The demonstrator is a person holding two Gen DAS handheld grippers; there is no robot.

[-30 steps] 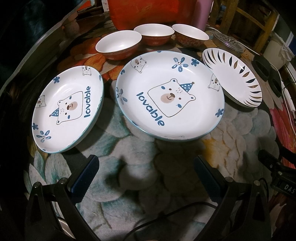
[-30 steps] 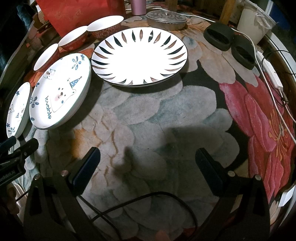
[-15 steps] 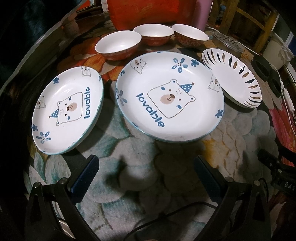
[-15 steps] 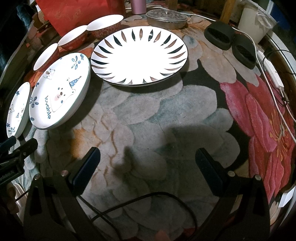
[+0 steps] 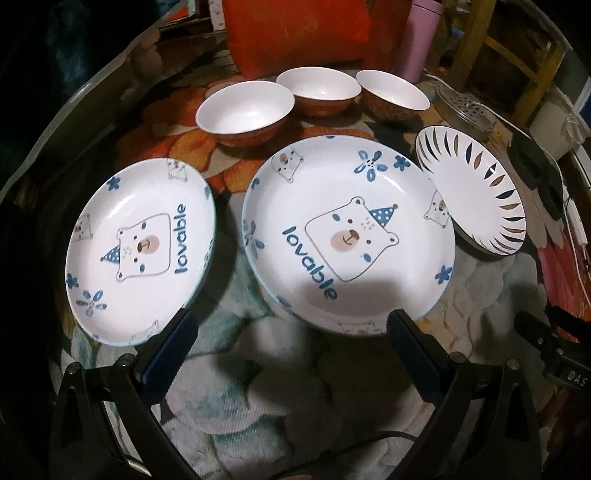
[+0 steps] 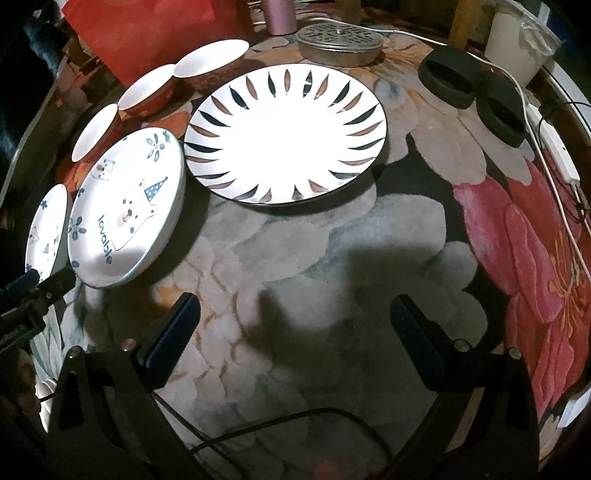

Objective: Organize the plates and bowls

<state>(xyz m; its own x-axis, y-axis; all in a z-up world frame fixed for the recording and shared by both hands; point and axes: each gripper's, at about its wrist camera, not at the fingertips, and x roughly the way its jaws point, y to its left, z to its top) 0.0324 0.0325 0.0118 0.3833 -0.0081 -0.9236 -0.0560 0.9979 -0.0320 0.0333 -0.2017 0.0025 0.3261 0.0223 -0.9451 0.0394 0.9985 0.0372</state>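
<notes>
A large bear plate (image 5: pixel 347 232) marked "lovable" lies in the middle of the floral cloth, with a smaller bear plate (image 5: pixel 140 251) to its left and a leaf-rim plate (image 5: pixel 472 192) to its right. Three white-lined orange bowls (image 5: pixel 245 109) stand in a row behind them. My left gripper (image 5: pixel 291 325) is open and empty, its fingertips at the near rims of both bear plates. My right gripper (image 6: pixel 295 310) is open and empty over bare cloth, in front of the leaf-rim plate (image 6: pixel 286 134) and right of the large bear plate (image 6: pixel 127 212).
A round metal tin (image 6: pixel 340 40), a pink cup (image 6: pixel 280 14) and a red bag (image 6: pixel 147 33) stand at the back. Two black oval objects (image 6: pixel 476 94) and a white cable (image 6: pixel 554 177) lie at the right edge.
My left gripper has moved forward toward the bear plates, its fingertips now at their near rims. The right gripper has moved slightly forward. No dish has moved.
</notes>
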